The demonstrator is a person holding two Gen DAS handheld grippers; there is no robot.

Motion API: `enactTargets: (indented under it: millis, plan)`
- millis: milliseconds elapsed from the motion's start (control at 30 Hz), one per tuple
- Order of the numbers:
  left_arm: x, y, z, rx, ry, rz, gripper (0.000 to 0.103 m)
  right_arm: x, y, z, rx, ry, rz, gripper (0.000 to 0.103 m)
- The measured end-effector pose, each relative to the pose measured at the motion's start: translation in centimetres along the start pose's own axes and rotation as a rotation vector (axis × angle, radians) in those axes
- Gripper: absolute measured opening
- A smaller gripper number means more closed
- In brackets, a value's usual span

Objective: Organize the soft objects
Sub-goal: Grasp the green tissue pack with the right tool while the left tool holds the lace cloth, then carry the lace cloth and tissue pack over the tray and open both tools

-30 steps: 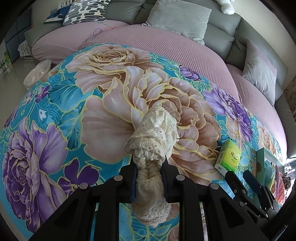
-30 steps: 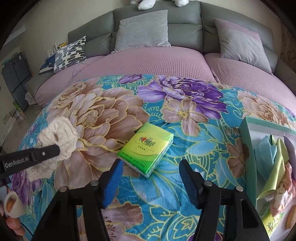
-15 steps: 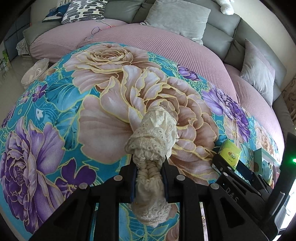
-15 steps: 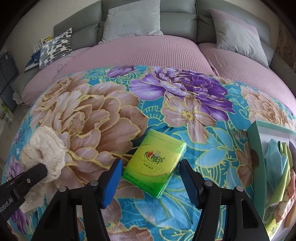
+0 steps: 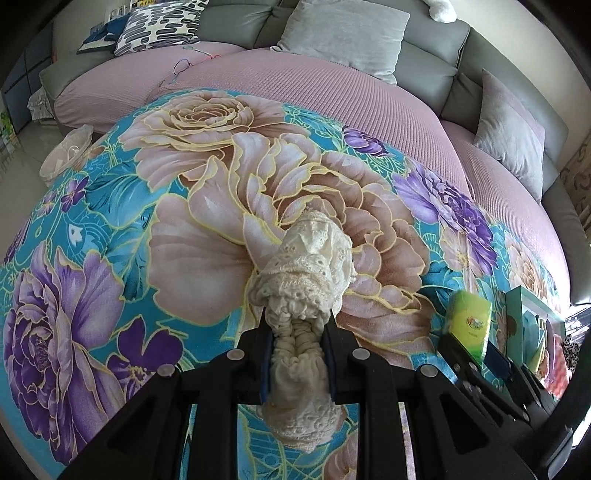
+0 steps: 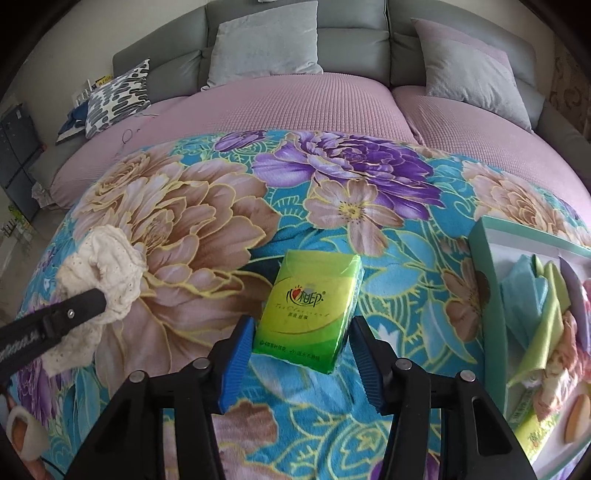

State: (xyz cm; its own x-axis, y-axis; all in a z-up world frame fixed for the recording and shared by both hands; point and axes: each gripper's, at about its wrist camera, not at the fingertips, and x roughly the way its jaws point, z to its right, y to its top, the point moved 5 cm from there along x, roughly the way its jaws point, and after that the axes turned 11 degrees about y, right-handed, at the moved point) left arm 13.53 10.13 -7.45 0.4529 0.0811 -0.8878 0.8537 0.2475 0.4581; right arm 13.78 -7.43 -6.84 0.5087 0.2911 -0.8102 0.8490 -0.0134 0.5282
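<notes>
**Left wrist: lace clamped, tissues flanked**

Left claw (image 5: 297, 360) clenched on cream lace cloth (image 5: 306, 266) above floral blanket (image 5: 110, 206). Right claw (image 6: 301, 354) closing around green tissue pack (image 6: 314, 310) (pads not yet touching), beside teal box (image 6: 484, 266).

Grey sofa (image 6: 354, 22) behind floral blanket (image 6: 184, 229).

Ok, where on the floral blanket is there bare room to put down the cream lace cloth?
Free: the big peach-flower patch of the floral blanket, between the cream lace cloth and the green tissue pack. Crowded: the teal box at the right edge.
</notes>
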Motion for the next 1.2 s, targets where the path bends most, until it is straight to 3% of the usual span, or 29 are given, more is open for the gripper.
enactTargets:
  millis: [367,500,733,867,967,1200]
  plan:
    - [-3.1,-0.7,3.4,0.081,-0.010,0.067,0.024,-6.8,-2.5,2.9,0.053,-0.031,0.073,0.051]
    - [-5.4,-1.5,6.0,0.133,-0.046,0.108,0.024,-10.0,-3.4,4.9,0.073,-0.062,0.115,0.032]
    - [-8.1,-3.2,10.7,0.230,-0.111,0.150,0.024,-12.1,-4.9,8.3,0.084,-0.055,0.113,0.033]
    - [-8.4,-3.2,10.7,0.218,-0.089,0.161,0.024,-11.8,-5.3,8.4,0.070,-0.013,0.099,0.034]
    - [-8.1,-3.2,10.2,0.201,-0.074,0.152,0.024,-10.7,-5.8,6.9,0.018,0.031,0.047,0.060]
    - [-7.2,-2.9,8.9,0.176,-0.051,0.132,0.024,-7.8,-6.4,3.8,-0.137,0.016,-0.041,0.072]
